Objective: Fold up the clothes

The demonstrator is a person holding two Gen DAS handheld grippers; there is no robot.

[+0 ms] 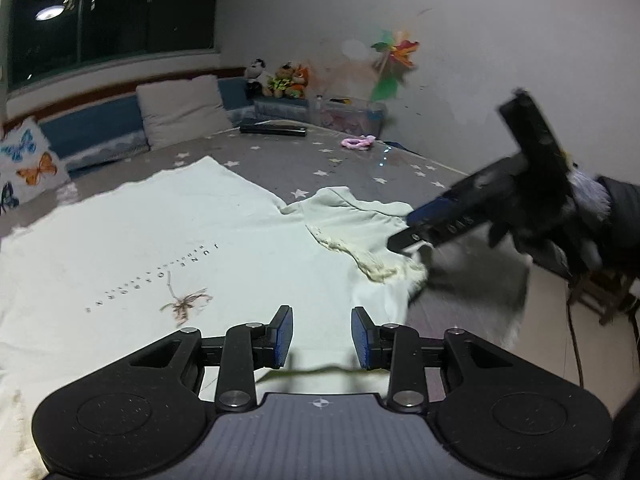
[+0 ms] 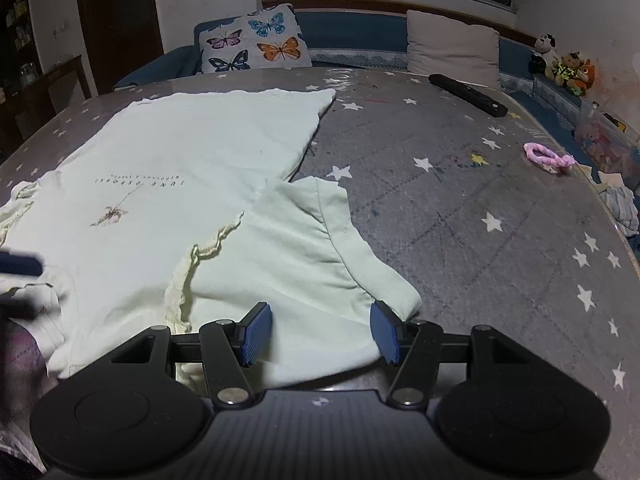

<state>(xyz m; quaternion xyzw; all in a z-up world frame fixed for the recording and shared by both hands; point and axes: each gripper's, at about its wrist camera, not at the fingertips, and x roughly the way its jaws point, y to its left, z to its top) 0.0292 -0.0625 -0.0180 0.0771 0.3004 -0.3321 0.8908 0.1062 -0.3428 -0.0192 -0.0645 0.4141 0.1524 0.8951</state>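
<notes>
A pale green T-shirt [image 2: 160,168] lies spread flat on a grey star-printed worktop [image 2: 460,208], its printed lettering and small motif facing up. One sleeve [image 2: 312,248], edged with a cream ruffle, extends from the shirt body toward the worktop's near edge.

Right tongs [image 2: 320,334]: released, the two blue pads set wide apart with the sleeve's hem lying between them; whether either pad touches the cloth cannot be told. In the left wrist view the same tongs [image 1: 404,236] appear blurred at the sleeve end of the shirt.

Left tongs [image 1: 322,338]: released, blue pads apart, positioned over the shirt's near edge beside the neckline, gripping nothing.

Beyond the shirt on the worktop lie a black remote control [image 2: 468,94] and, well apart from the garment, a pink braided loop [image 2: 548,158]. Behind the shirt's far edge stand a butterfly-print cushion [image 2: 256,40] and a plain cushion [image 2: 452,48]; plush toys [image 2: 564,66] sit at the far corner.
</notes>
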